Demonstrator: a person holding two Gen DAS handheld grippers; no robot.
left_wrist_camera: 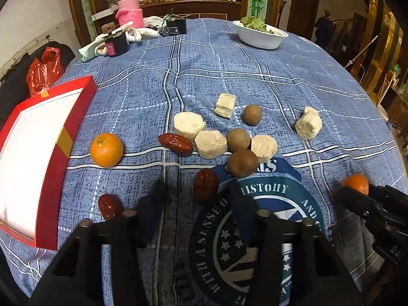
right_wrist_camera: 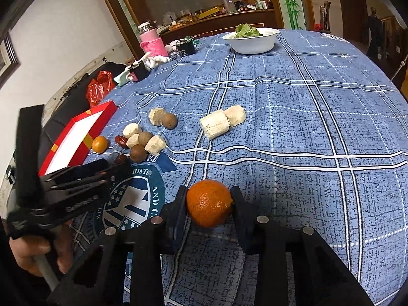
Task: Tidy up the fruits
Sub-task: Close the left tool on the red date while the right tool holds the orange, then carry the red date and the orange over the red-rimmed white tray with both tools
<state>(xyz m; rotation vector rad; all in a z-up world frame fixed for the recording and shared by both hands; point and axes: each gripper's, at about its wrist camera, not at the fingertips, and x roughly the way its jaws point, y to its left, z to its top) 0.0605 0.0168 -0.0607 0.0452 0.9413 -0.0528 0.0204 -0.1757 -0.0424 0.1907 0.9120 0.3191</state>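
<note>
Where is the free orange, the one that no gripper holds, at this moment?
In the left wrist view the free orange lies on the tablecloth at the left, between the red box and a red date, touching neither.

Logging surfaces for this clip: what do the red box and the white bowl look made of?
Red box: likely cardboard, smooth satin red, with sharp folded edges and gold tape tabs. White bowl: plastic or foam, matte with a thin rim; unclear which.

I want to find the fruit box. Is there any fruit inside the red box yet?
No, the red box shows only its bare white inside, and the orange sits on the tablecloth beside it.
</note>
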